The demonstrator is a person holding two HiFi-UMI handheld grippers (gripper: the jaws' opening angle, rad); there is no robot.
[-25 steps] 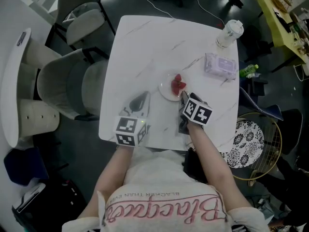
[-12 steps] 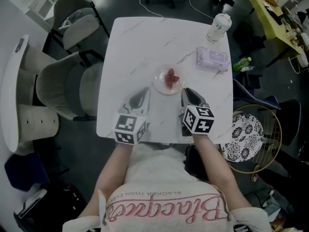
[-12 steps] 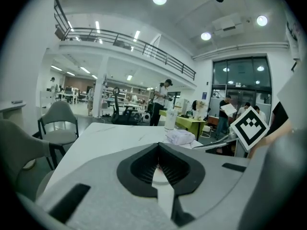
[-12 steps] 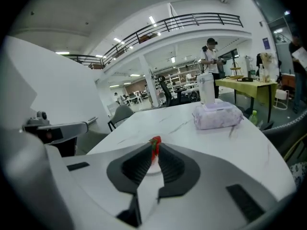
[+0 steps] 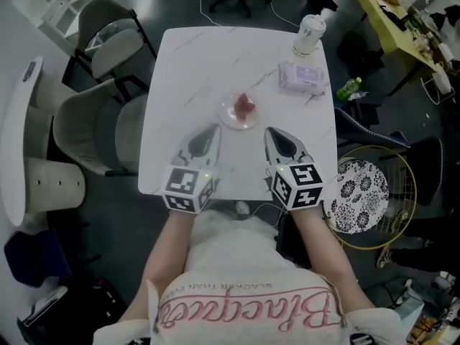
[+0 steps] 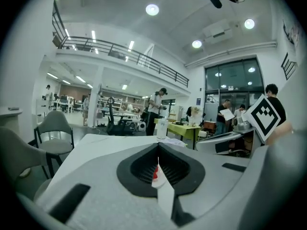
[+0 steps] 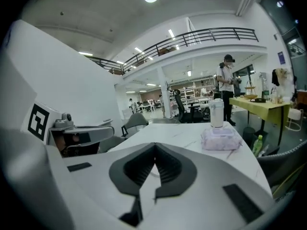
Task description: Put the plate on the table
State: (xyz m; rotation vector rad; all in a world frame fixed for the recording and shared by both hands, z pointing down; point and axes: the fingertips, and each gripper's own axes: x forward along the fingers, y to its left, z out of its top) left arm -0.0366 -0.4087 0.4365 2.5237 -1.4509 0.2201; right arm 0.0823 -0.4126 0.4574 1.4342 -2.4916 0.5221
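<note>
A small clear plate (image 5: 240, 111) with red food (image 5: 244, 106) on it rests on the white marble table (image 5: 187, 63), near its middle. My left gripper (image 5: 215, 129) hovers over the table's near edge, left of the plate and apart from it, its jaws shut on nothing (image 6: 158, 146). A sliver of the red food (image 6: 154, 173) shows through the slit between its jaws. My right gripper (image 5: 267, 131) hangs to the plate's right, also apart from it. Its jaws have just been closing and now meet with nothing between them (image 7: 154, 146).
A lidded cup (image 5: 309, 33) and a pack of wipes (image 5: 301, 78) sit at the table's far right. Grey chairs (image 5: 93, 121) stand to the left. A green bottle (image 5: 348, 88) and a wire basket with a patterned disc (image 5: 359, 196) lie right of the table. People stand in the background (image 7: 225, 87).
The right gripper has drawn back from the plate's edge towards me, risen, and shut its jaws. The left gripper has also lifted a little. The plate stays on the table.
</note>
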